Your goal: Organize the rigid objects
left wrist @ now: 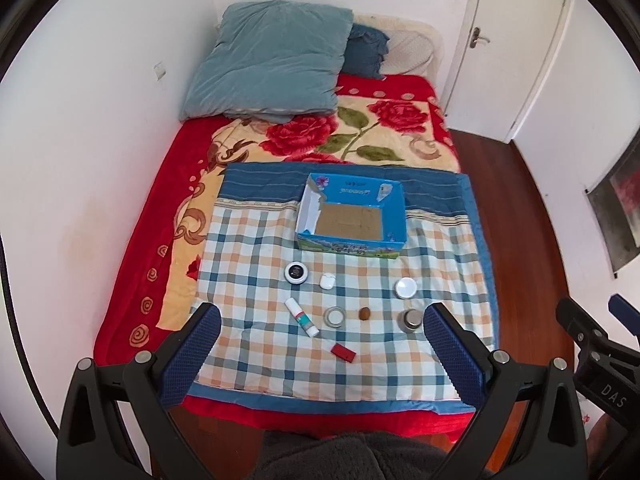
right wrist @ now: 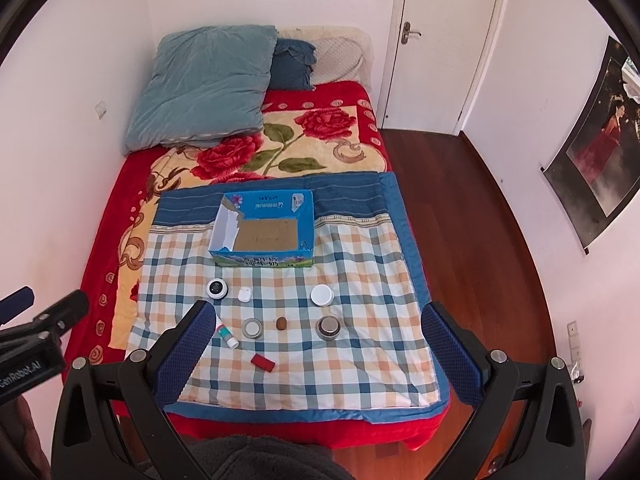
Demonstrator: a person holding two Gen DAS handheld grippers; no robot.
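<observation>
An open blue cardboard box (left wrist: 394,200) (right wrist: 306,212) rests on the checked quilt (left wrist: 260,360) (right wrist: 360,360) on the bed. In front of it lie a round white-rimmed black disc (left wrist: 296,271) (right wrist: 217,288), a small white case (left wrist: 327,281) (right wrist: 245,294), a white-lidded jar (left wrist: 406,288) (right wrist: 322,295), a white tube (left wrist: 302,317) (right wrist: 227,336), a glass jar (left wrist: 334,316) (right wrist: 252,328), a brown nut (left wrist: 364,314) (right wrist: 281,323), a metal-capped jar (left wrist: 411,320) (right wrist: 328,328) and a red block (left wrist: 344,352) (right wrist: 263,362). My left gripper (left wrist: 322,344) and right gripper (right wrist: 316,344) hover open above the near quilt edge, holding nothing.
Blue pillows (left wrist: 268,60) (right wrist: 200,84) lie at the head of the bed on a rose blanket (left wrist: 360,128). A white wall runs along the bed's left side. Wooden floor (right wrist: 460,220) and a white door (right wrist: 440,40) are to the right. A poster (right wrist: 600,140) hangs on the right wall.
</observation>
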